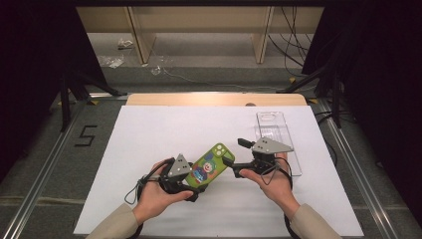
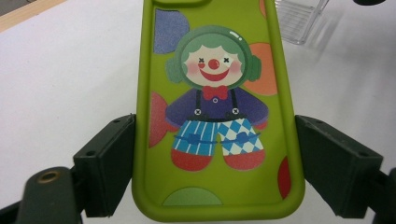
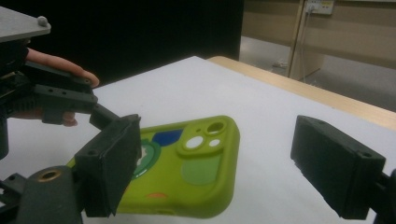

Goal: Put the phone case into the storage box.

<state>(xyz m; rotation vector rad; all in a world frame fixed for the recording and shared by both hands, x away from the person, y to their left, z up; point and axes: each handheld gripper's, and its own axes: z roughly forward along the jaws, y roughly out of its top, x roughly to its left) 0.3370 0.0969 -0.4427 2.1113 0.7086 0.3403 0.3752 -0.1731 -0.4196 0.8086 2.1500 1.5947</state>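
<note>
A lime-green phone case [image 1: 209, 164] printed with a clown lies tilted over the white sheet, its camera end pointing up and right. My left gripper [image 1: 195, 181] is shut on its lower end. In the left gripper view both jaws press the case [image 2: 215, 116] at its long edges, with my left gripper [image 2: 215, 177] centred on it. My right gripper [image 1: 234, 152] stands open at the camera end. In the right gripper view the case [image 3: 191, 172] lies by the left jaw, and my right gripper [image 3: 223, 168] has its right jaw well apart from it.
A clear plastic box [image 1: 276, 134] lies on the white sheet [image 1: 164, 129] at the back right, just behind the right hand, and its corner [image 2: 301, 16] shows beyond the case. The wooden table edge [image 1: 214, 98] runs along the far side. Tripod legs stand on the floor at both sides.
</note>
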